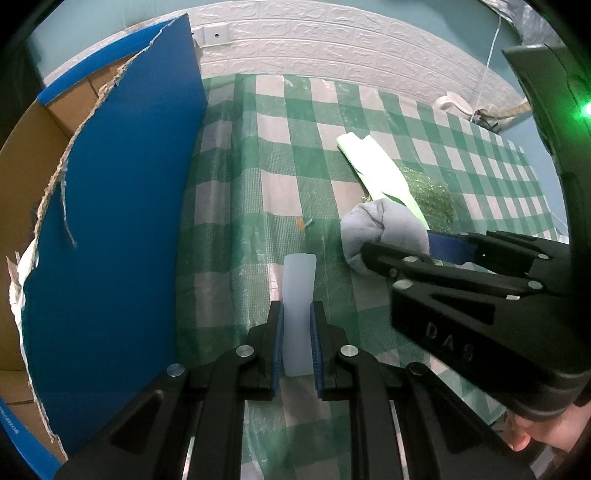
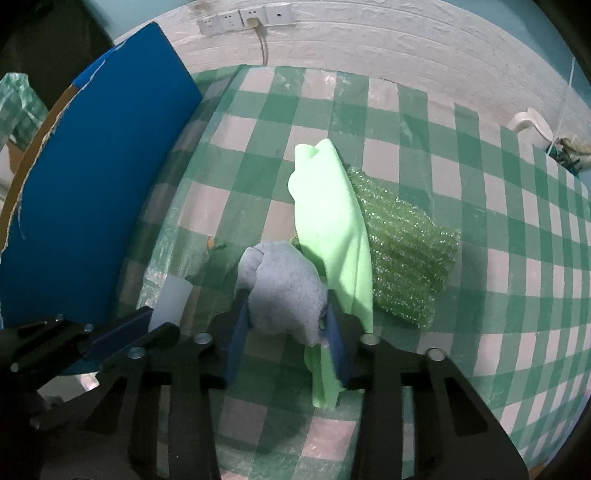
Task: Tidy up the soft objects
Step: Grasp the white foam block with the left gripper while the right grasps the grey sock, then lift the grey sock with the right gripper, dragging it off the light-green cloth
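Raised letters "DAS" readable on the black body of the right gripper (image 1: 397, 242) — seen in the left wrist view, below its fingers. Small white print along the blue strip at the bottom of the cardboard box (image 1: 110, 206), near the lower left edge of that same view — too small and blurred to make out. Nothing legible in the right wrist view: no label on the wall sockets (image 2: 245, 18), none on the checkered tablecloth (image 2: 480, 295).
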`<action>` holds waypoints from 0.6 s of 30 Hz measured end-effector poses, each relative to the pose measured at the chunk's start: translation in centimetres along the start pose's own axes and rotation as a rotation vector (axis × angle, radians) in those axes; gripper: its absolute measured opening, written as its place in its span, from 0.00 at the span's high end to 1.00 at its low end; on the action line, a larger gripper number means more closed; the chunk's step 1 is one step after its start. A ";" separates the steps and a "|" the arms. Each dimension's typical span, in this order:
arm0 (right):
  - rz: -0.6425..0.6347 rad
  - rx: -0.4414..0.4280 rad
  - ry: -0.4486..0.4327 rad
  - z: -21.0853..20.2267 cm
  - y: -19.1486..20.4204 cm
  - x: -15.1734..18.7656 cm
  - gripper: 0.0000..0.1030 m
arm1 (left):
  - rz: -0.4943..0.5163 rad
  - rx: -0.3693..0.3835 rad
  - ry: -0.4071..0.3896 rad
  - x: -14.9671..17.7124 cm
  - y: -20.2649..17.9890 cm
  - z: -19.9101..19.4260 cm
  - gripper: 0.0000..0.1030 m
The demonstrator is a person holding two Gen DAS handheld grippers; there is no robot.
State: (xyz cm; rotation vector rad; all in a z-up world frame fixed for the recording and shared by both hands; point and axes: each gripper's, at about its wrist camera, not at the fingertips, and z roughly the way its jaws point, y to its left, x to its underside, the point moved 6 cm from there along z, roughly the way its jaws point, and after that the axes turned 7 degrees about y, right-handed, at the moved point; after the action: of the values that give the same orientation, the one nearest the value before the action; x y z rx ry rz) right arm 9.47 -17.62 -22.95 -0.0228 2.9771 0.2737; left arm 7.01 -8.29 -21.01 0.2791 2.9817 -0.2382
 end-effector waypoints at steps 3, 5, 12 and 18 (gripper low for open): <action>0.002 0.002 -0.016 -0.5 -0.1 0.0 0.78 | -0.002 0.001 0.000 0.0 0.2 -0.1 0.87; 0.005 -0.003 -0.021 -0.9 -0.3 0.2 0.79 | -0.004 0.001 -0.004 0.1 0.2 -0.3 0.87; 0.014 -0.026 -0.057 -2.9 -0.3 0.5 0.79 | 0.008 -0.003 -0.019 0.3 -0.5 -1.0 0.87; 0.027 -0.051 -0.090 -5.1 -0.5 0.9 0.79 | 0.023 -0.007 -0.032 0.6 -1.1 -2.0 0.86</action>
State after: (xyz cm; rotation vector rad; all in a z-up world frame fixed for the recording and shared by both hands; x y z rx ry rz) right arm 7.86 -19.05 -18.22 0.0231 2.8827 0.3442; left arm 6.01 -8.88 -18.95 0.3058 2.9454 -0.2280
